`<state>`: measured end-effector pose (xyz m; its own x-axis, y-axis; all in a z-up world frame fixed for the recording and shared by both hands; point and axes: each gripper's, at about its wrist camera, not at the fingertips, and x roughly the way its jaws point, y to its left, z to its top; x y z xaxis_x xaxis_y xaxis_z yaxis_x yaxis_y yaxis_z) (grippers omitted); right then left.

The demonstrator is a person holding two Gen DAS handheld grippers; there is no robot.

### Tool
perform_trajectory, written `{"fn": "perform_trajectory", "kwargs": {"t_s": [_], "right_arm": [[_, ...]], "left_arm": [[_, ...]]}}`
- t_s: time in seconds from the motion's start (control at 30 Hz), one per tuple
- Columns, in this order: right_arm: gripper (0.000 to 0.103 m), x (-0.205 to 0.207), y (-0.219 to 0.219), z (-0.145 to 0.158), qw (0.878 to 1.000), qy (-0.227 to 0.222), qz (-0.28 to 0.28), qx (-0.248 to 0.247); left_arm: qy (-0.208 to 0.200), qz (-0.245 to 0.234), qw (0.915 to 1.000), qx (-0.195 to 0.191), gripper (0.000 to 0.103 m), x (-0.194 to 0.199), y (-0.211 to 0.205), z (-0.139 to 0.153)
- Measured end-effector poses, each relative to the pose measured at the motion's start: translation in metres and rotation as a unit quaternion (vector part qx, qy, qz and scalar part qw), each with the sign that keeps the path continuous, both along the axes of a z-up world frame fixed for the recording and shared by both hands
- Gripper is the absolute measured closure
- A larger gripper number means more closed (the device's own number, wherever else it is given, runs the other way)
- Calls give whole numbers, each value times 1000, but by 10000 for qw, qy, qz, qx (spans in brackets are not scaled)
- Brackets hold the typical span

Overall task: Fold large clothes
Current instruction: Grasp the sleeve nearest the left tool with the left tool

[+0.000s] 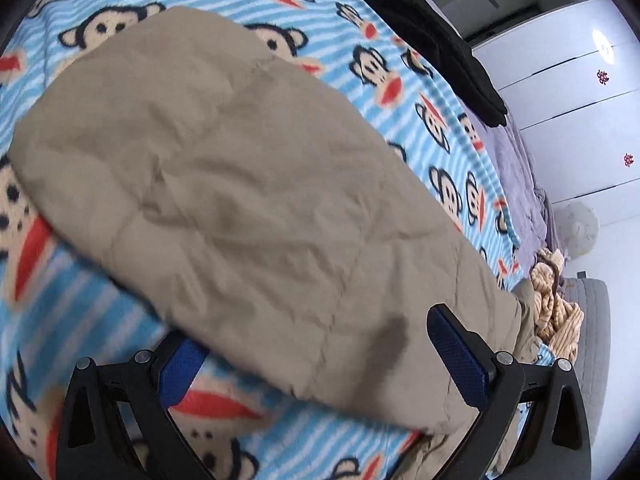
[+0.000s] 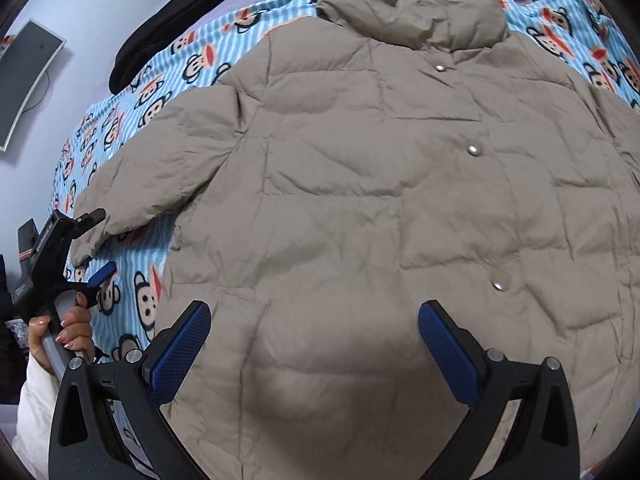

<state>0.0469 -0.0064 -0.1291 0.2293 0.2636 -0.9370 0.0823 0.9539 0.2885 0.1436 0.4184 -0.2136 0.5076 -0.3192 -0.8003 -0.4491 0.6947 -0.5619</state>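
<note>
We see our left gripper [image 2: 94,240] as a black frame with blue textured pads [image 1: 460,360], silver screws at its pivots and small white lettering on its body. Our right gripper [image 2: 314,344] has the same build. Below the left gripper's grey handle, our hand [image 2: 66,336] shows pale polished nails and a white sleeve [image 2: 36,404].

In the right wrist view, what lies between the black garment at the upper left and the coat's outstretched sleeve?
Only the monkey-print blanket lies between the black garment and the sleeve of the tan coat; the right wrist view shows nothing else there.
</note>
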Motion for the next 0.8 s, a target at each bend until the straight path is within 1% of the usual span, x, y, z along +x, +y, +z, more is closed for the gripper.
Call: {"fn": "perform_trajectory", "kwargs": {"t_s": [0.03,0.07,0.1,0.17,0.2,0.23,0.27,0.3,0.33,0.37,0.4,0.43,0.47,0.5,0.6,0.7,0.77,0.8], "right_arm": [[0,6,5,0,10000,-43,40,10],[0,12,10,0,9999,-93,68,8],[0,18,15,0,9998,-154,94,17],[0,31,23,1,9995,-270,145,77],[0,36,26,2,9992,-332,164,114],[0,43,30,3,9989,-399,179,153],[0,48,33,4,9986,-452,179,186],[0,55,37,4,9983,-513,166,230],[2,61,42,5,9977,-591,145,288],[8,67,46,6,9968,-680,141,383],[35,73,51,4,9960,-714,169,504],[75,80,56,-2,9956,-644,200,643],[86,86,60,-10,9950,-521,167,834],[89,92,64,-16,9939,-445,108,1000],[90,104,82,-34,9914,-365,183,1243],[90,108,93,-59,9906,-163,252,1332],[90,109,94,-74,9903,-56,164,1377],[90,110,93,-79,9894,-45,105,1444]], "left_arm": [[4,12,10000,85,1,8,7,-1],[24,30,9999,167,7,14,10,-1],[46,64,9995,313,15,19,15,-2],[243,29,9979,607,55,33,15,-4],[223,8,9974,680,68,36,17,-4],[134,-49,9982,583,88,38,20,-3],[53,-38,9987,497,92,39,24,0],[0,-17,9979,645,92,39,26,8],[-66,-53,9959,897,92,36,23,17],[-158,-110,9932,1150,92,34,22,26],[-255,-185,9901,1369,92,29,20,36],[-342,-297,9867,1560,92,32,9,47],[-437,-387,9833,1722,92,31,6,57],[-539,-480,9794,1883,92,31,1,66],[-929,-754,9685,2182,92,28,-16,96],[-1300,-1078,9575,2337,92,30,-45,122],[-1582,-1318,9475,2445,92,33,-73,140],[-1724,-1439,9436,2433,92,35,-89,149]]}}
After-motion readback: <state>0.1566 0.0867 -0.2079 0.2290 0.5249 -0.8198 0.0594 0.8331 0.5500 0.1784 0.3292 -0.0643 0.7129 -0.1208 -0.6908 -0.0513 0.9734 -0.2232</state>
